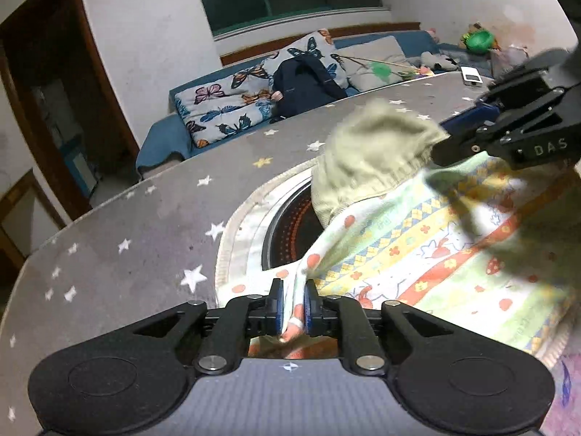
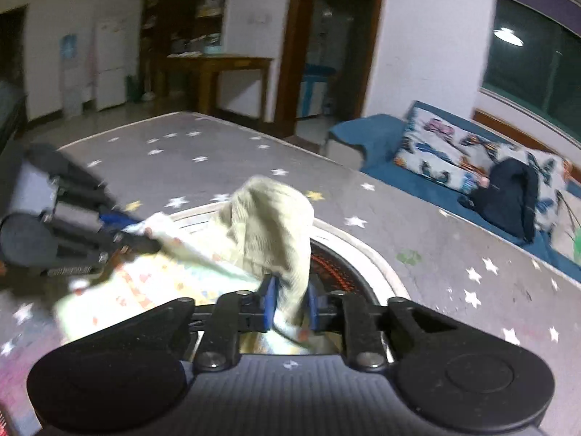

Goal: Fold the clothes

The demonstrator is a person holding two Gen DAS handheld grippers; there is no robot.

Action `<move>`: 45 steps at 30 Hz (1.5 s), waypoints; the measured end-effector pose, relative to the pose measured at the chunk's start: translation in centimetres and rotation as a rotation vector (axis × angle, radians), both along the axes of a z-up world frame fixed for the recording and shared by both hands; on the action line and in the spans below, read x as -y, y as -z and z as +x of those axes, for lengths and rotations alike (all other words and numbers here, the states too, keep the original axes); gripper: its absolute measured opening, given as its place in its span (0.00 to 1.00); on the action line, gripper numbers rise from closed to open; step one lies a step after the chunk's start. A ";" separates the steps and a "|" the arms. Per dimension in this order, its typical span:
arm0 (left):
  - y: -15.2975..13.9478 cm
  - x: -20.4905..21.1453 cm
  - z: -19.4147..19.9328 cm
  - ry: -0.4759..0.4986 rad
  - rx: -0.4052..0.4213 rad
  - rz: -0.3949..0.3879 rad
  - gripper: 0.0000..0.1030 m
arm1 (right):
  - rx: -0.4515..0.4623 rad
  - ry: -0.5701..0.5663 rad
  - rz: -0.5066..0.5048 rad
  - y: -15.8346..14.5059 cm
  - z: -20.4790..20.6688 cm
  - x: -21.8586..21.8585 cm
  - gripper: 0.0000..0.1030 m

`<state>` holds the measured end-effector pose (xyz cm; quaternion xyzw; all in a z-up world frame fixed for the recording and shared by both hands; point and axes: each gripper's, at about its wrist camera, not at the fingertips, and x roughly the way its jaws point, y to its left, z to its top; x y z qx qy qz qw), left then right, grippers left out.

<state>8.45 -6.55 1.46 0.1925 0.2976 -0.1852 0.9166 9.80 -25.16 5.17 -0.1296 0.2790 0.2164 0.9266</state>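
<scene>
Grey cloth with white and yellow stars covers the counter (image 1: 145, 218), and on it sits a round dark heater (image 1: 290, 232) ringed by a pale quilted rim. Draped over that ring lies the garment (image 1: 428, 239), a light printed piece with orange, yellow and green bands and a plain beige ribbed part (image 1: 370, 145) bunched up at its far side. The left claw (image 1: 292, 307) has its blue pads closed on a fold of the printed edge, with the fabric pinched between them and trailing back under the claw. The right claw (image 2: 290, 305) is likewise clamped on cloth, with the beige part rising from between its pads. In the left wrist view the right claw comes in from the right, above the garment; in the right wrist view the left claw shows blurred at the left, a printed corner at its tips. Behind the counter stand a blue sofa (image 1: 163, 138) with butterfly cushions (image 1: 225, 109) and a dark bag (image 1: 305, 83).
</scene>
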 end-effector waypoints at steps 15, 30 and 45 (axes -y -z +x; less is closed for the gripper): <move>-3.7 -1.9 -2.0 -0.111 0.069 -0.197 0.36 | -0.032 0.088 0.139 1.5 -2.7 3.7 0.23; -2.0 -1.3 1.0 -0.171 -0.040 -0.231 0.31 | -0.078 0.239 0.157 3.1 -1.5 6.5 0.23; -1.3 2.2 -3.1 -0.030 -0.030 -0.149 0.44 | -0.059 0.057 0.056 2.8 -2.0 -0.1 0.42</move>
